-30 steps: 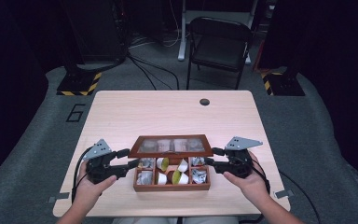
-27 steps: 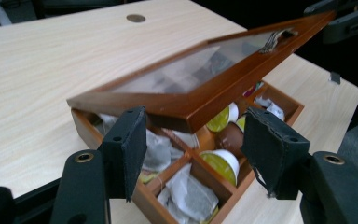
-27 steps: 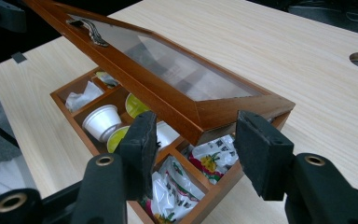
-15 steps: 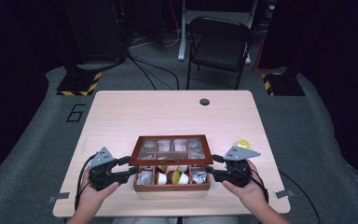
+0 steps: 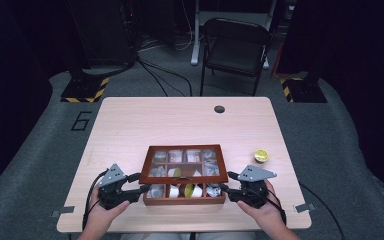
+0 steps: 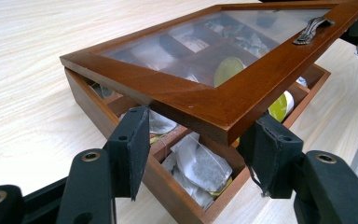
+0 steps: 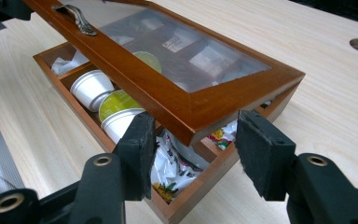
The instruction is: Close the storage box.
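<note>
- Lid-lowering step: wooden box (image 5: 185,192) sits at tabletop (image 5: 190,120) near edge, glass lid (image 5: 186,162) half-raised.
- Left tongs (image 6: 193,144) and right tongs (image 7: 193,140) pinch lid's front corners.
- Next, probably: lower evenly, then release.
- Yellow pod (image 5: 261,156) right of box.

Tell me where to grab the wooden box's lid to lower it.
Grip the lid by its wooden frame at the two front corners, one set of tongs coming in from each end of the box. The front edge is tilted up off the box, so both corners are free to straddle. The glass pane offers no edge, and the handle is thin.
</note>
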Demonstrator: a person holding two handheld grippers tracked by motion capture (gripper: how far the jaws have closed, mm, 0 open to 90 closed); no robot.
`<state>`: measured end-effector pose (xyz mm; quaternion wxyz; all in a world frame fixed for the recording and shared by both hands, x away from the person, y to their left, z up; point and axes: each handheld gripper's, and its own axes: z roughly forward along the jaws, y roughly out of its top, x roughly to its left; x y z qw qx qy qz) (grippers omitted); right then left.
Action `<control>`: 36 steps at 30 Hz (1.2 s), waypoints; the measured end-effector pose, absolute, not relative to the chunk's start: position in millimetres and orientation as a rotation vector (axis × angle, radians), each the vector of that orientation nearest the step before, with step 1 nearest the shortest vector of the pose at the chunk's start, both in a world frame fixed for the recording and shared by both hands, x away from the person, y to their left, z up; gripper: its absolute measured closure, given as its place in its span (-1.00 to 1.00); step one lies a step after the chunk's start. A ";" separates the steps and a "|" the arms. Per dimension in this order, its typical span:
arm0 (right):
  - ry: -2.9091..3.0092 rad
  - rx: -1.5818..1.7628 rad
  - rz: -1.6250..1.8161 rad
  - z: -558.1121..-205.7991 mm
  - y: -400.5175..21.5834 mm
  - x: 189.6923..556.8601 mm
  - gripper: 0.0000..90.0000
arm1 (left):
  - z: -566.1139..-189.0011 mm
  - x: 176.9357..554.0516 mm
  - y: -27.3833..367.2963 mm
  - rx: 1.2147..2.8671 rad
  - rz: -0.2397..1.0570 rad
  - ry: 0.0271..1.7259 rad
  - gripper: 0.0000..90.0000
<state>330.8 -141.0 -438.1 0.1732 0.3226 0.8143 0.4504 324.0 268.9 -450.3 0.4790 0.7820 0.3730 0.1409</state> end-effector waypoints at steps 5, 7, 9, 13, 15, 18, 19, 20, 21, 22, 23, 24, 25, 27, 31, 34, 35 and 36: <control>2.305 0.949 1.302 -445.5 -142.5 329.6 0.06 | -455.6 321.6 269.0 1.919 0.337 0.914 -0.04; 2.303 0.946 1.298 -448.2 -141.9 328.1 0.06 | -458.9 320.5 268.8 1.925 0.335 0.917 -0.04; 2.301 0.930 1.279 -451.4 -141.7 326.2 0.06 | -461.4 319.9 268.7 1.937 0.331 0.919 -0.04; 2.311 0.936 1.279 -458.9 -141.7 324.3 0.06 | -465.9 318.4 267.1 1.976 0.334 0.919 -0.04; 2.317 0.939 1.277 -462.3 -141.3 324.2 0.06 | -467.5 318.2 267.1 1.984 0.323 0.921 -0.04; 2.327 0.942 1.271 -466.8 -141.4 324.2 0.05 | -470.6 317.3 266.7 1.990 0.317 0.929 -0.04; 2.335 0.949 1.272 -468.3 -141.6 324.5 0.05 | -471.4 316.8 267.1 2.000 0.308 0.926 -0.04; 2.342 0.954 1.273 -470.1 -141.5 324.7 0.05 | -472.6 316.5 266.5 1.997 0.317 0.928 -0.04; 2.343 0.948 1.265 -471.0 -141.4 324.9 0.05 | -473.8 316.0 266.6 2.002 0.310 0.928 -0.04; 2.354 0.947 1.259 -472.3 -141.3 324.8 0.05 | -474.5 316.0 267.0 2.009 0.304 0.927 -0.04; 2.358 0.947 1.252 -473.0 -141.3 324.9 0.05 | -476.0 315.5 266.8 2.008 0.296 0.936 -0.04; 2.366 0.951 1.252 -474.6 -141.2 324.9 0.05 | -477.4 315.2 266.4 2.007 0.298 0.940 -0.04; 2.373 0.958 1.243 -475.6 -141.1 324.8 0.05 | -478.0 314.8 266.4 2.018 0.287 0.942 -0.04; 2.388 0.968 1.233 -477.8 -141.2 325.1 0.05 | -480.5 314.7 266.1 2.032 0.286 0.950 -0.04; 2.438 0.995 1.197 -482.4 -141.8 325.7 0.03 | -485.1 314.2 267.4 2.080 0.251 0.965 -0.06; 2.468 1.000 1.157 -485.1 -142.6 325.0 -0.01 | -487.4 310.7 268.1 2.100 0.253 0.986 -0.13; 2.475 0.994 1.143 -486.4 -143.3 324.3 -0.08 | -487.2 309.2 268.8 2.093 0.238 0.987 -0.15; 2.476 0.996 1.155 -485.8 -144.8 323.0 -0.10 | -486.8 307.5 269.2 2.096 0.250 0.980 -0.17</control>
